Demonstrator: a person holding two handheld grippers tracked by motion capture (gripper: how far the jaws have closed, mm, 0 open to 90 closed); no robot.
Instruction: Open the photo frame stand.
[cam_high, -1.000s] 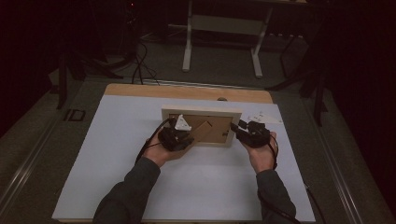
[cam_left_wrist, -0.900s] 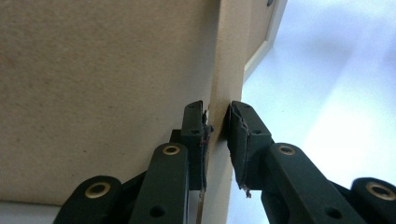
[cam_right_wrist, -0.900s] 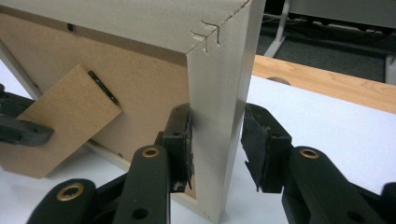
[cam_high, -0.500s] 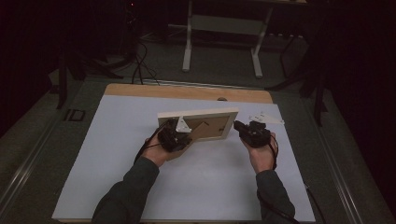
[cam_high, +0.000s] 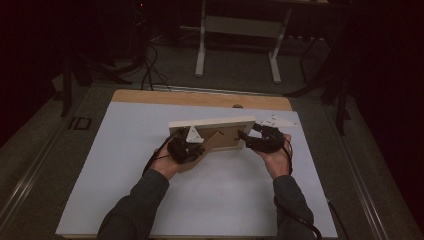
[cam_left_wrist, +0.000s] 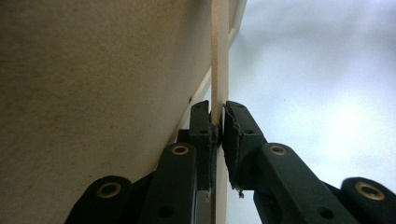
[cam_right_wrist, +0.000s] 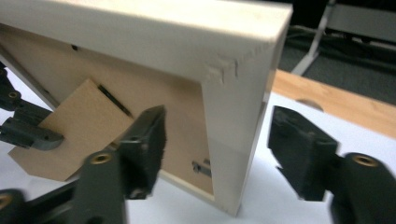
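A pale wooden picture frame (cam_high: 215, 131) stands on edge on the white table top (cam_high: 125, 165), with its brown back toward the person. My left gripper (cam_high: 192, 147) is shut on the thin stand flap (cam_left_wrist: 219, 56) hinged to that back; both pads pinch its edge (cam_left_wrist: 218, 123). The same flap (cam_right_wrist: 74, 135) appears in the right gripper view as a brown panel. My right gripper (cam_high: 245, 137) is at the frame's right end. Its jaws have just been opening and now straddle the frame's side bar (cam_right_wrist: 233, 116) with gaps on both sides (cam_right_wrist: 217, 135).
The wooden table edge (cam_high: 200, 97) runs along the far side beyond the white top. Metal stand legs (cam_high: 237, 50) and cables (cam_high: 150, 70) sit on the dark floor behind the table. Both forearms reach in from the near edge.
The frame has been tipped up from a flatter lie to standing on its edge. The right gripper's jaws have spread apart around its right end. The left gripper keeps its grip.
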